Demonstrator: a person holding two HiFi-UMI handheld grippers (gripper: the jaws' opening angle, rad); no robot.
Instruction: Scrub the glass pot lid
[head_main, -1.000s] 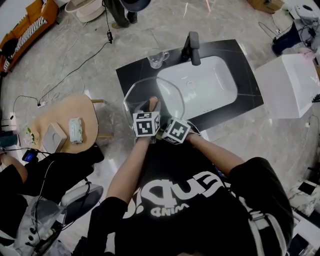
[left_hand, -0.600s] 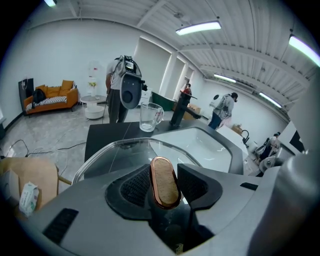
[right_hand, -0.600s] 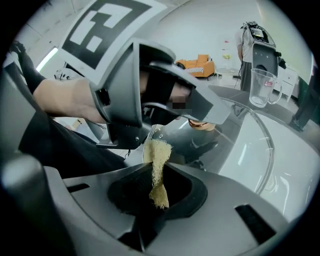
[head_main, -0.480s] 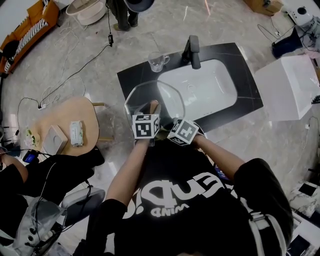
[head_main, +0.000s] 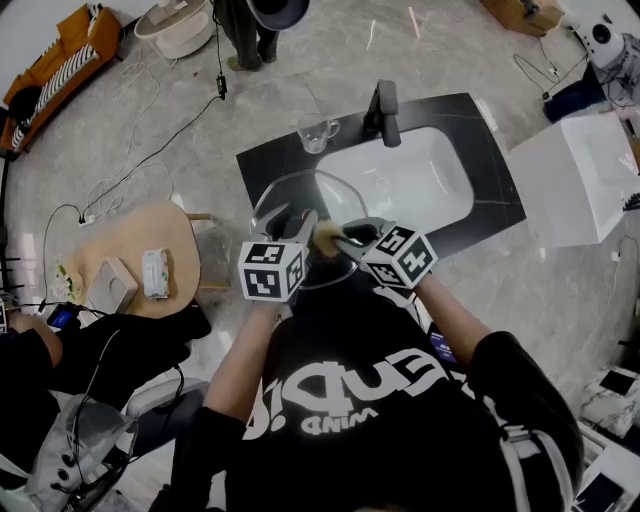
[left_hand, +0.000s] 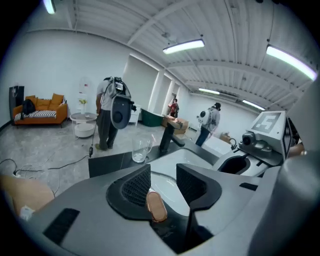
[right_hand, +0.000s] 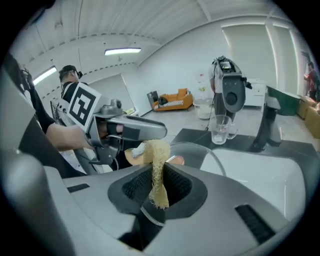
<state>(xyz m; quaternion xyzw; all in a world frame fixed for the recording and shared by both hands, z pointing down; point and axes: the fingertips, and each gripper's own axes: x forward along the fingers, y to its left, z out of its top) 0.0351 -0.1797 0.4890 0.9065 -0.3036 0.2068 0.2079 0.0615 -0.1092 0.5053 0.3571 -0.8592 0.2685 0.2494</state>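
Head view: the glass pot lid (head_main: 330, 200) is held clear of the desk (head_main: 495, 170), over the near edge of the sink (head_main: 420, 175), with the faucet (head_main: 385, 103) and a glass mug (head_main: 314, 133) beyond it. The left gripper (head_main: 296, 226) reaches in from the person's side. The right gripper (head_main: 338, 240) presents a yellow fibrous scrubber (head_main: 325, 236) over the middle of the lid. Left gripper view: the jaws stand wide, with the copper-coloured lid handle (left_hand: 156, 206) seated between them against the left jaw. Since nothing else supports the lid, the grasp is judged to be on this handle. Right gripper view: the jaws are clenched on the lower end of the scrubber. Its free end stands up just beside the lid rim and the left gripper's jaws; contact with the glass cannot be confirmed. Status: lid and scrubber are both in hand and brought together, so preparation is complete. No suds, water or wiped area is visible, so scrubbing is judged barely begun. The full glass surface remains to be worked.
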